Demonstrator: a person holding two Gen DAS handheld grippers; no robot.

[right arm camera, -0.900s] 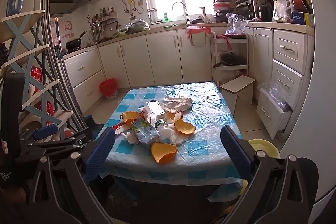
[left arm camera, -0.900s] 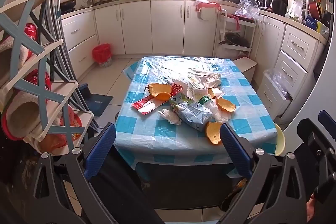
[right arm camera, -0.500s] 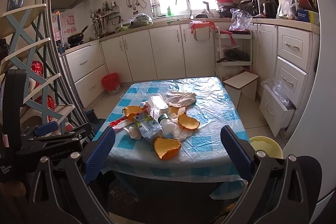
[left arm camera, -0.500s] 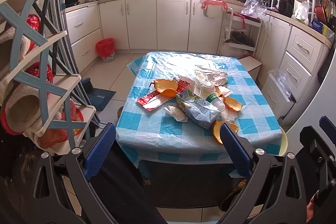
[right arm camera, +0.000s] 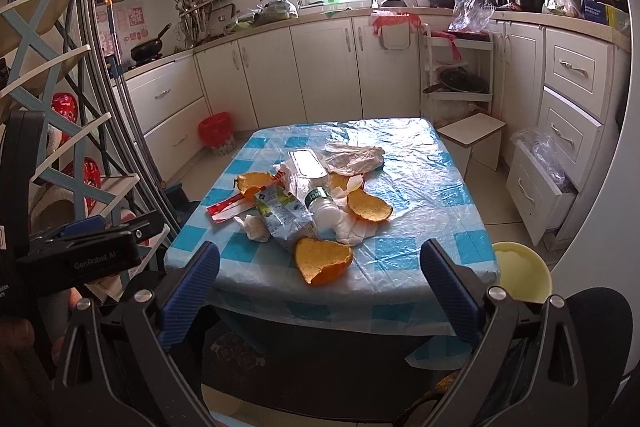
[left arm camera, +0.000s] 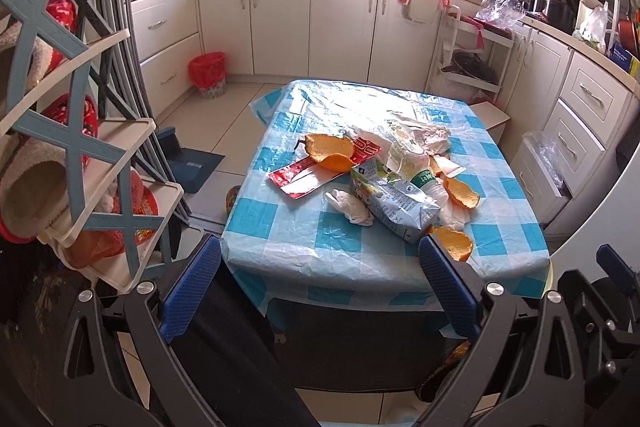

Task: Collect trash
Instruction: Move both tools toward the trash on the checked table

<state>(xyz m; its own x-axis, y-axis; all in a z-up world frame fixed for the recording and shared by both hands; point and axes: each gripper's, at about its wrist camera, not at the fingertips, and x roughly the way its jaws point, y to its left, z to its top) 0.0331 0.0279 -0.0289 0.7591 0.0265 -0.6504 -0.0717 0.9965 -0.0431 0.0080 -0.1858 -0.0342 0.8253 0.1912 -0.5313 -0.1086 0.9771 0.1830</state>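
A pile of trash lies on a small table with a blue-checked plastic cloth (left arm camera: pixel 280 223) (right arm camera: pixel 440 195). It holds orange peels (left arm camera: pixel 328 151) (right arm camera: pixel 324 259), a crushed drink carton (left arm camera: pixel 400 207) (right arm camera: pixel 284 219), a red wrapper (left arm camera: pixel 300 179) (right arm camera: pixel 226 207), a crumpled tissue (left arm camera: pixel 352 207) (right arm camera: pixel 254 225), a small bottle (right arm camera: pixel 324 207) and a clear plastic bag (right arm camera: pixel 352 157). My left gripper (left arm camera: pixel 320 283) is open and empty, short of the table's near edge. My right gripper (right arm camera: pixel 320 283) is open and empty too, just short of the near edge.
A red-lined bin (left arm camera: pixel 207 73) (right arm camera: pixel 216 131) stands on the floor by the far cabinets. A yellow bowl-like bin (right arm camera: pixel 520 271) sits low at the table's right. A shelf rack (left arm camera: pixel 80 147) stands on the left. An open drawer (right arm camera: pixel 540 179) juts out on the right.
Both grippers have moved closer to the table and a little lower. The trash pile looks larger. Nothing on the table has moved.
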